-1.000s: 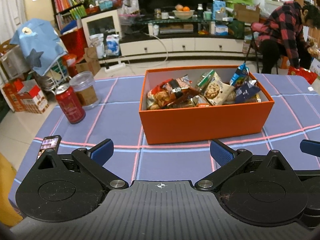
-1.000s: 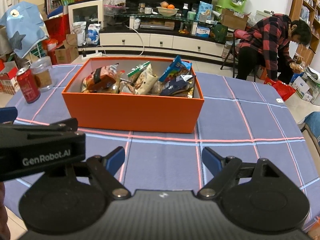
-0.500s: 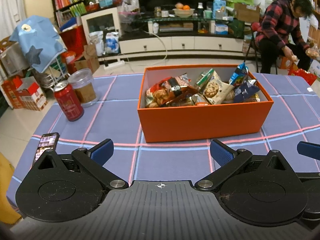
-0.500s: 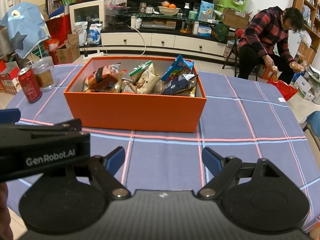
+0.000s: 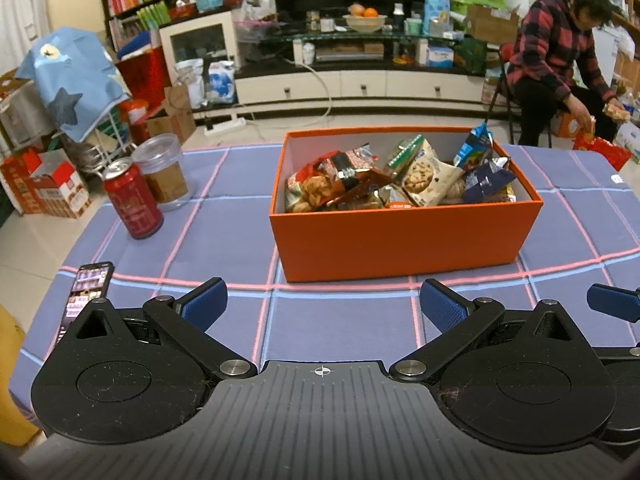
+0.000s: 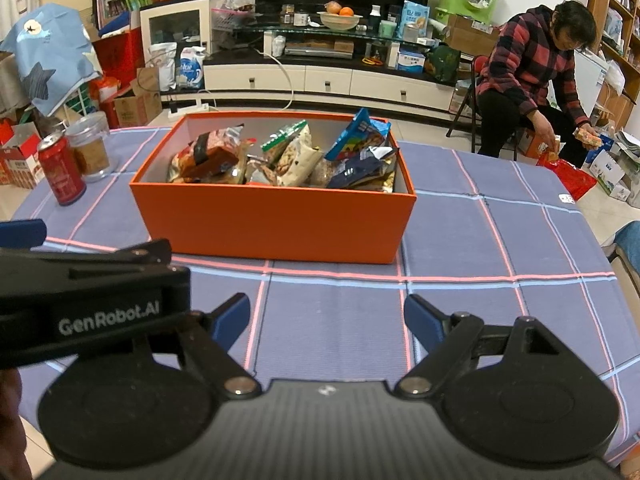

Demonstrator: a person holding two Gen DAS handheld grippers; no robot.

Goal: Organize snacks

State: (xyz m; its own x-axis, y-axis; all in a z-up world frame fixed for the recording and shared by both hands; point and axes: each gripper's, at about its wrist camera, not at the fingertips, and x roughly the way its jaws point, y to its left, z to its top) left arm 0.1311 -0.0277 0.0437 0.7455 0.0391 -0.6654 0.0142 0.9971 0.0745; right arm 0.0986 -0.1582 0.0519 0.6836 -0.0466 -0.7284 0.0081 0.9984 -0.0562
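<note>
Orange box (image 5: 404, 236) full of snacks (image 5: 400, 176)

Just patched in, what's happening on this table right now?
Nobody is handling anything at this moment. The left gripper and right gripper both hover open and empty over the checked tablecloth, just short of the orange box. The box is piled with snack packets, loose and jumbled. A red can, a clear jar and a phone sit off to the left. No snack lies out on the cloth in either view.
</note>
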